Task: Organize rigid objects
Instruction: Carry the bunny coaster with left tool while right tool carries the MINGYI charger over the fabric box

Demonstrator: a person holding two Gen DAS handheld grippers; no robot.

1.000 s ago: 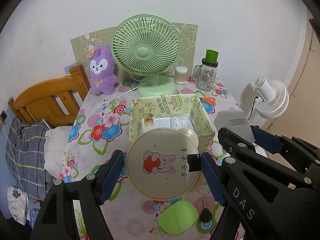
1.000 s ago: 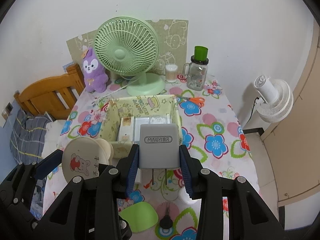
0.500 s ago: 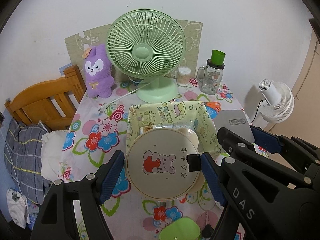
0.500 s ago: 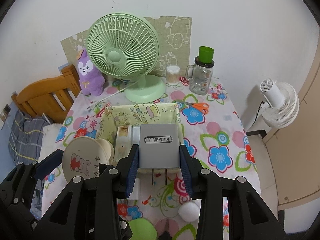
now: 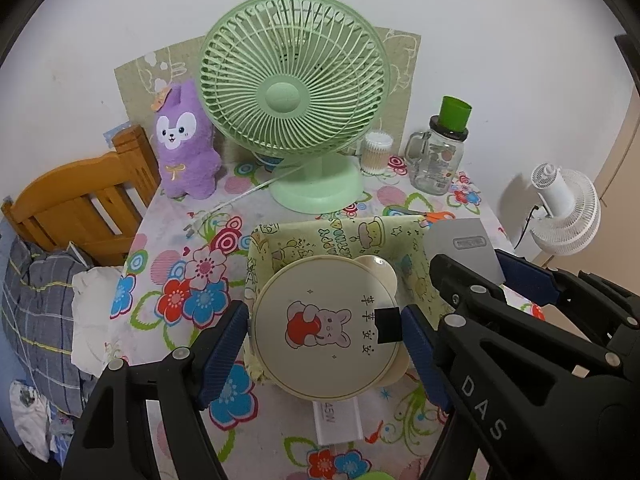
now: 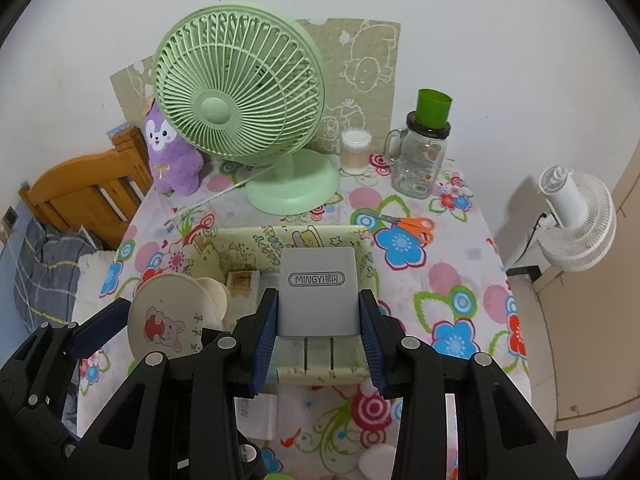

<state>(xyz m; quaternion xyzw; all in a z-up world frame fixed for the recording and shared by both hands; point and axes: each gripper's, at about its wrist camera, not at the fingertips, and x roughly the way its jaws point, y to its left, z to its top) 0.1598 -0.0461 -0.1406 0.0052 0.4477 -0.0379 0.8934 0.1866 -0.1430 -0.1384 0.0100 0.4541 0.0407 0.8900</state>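
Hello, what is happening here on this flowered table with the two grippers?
A person is tidying with a gripper in each hand. The left gripper is shut on a round cream case with a rabbit picture. The right gripper is shut on a grey charger, prongs pointing toward the camera. Both are held over the yellow fabric box, which already has small items inside. A white adapter lies on the table in front of the box.
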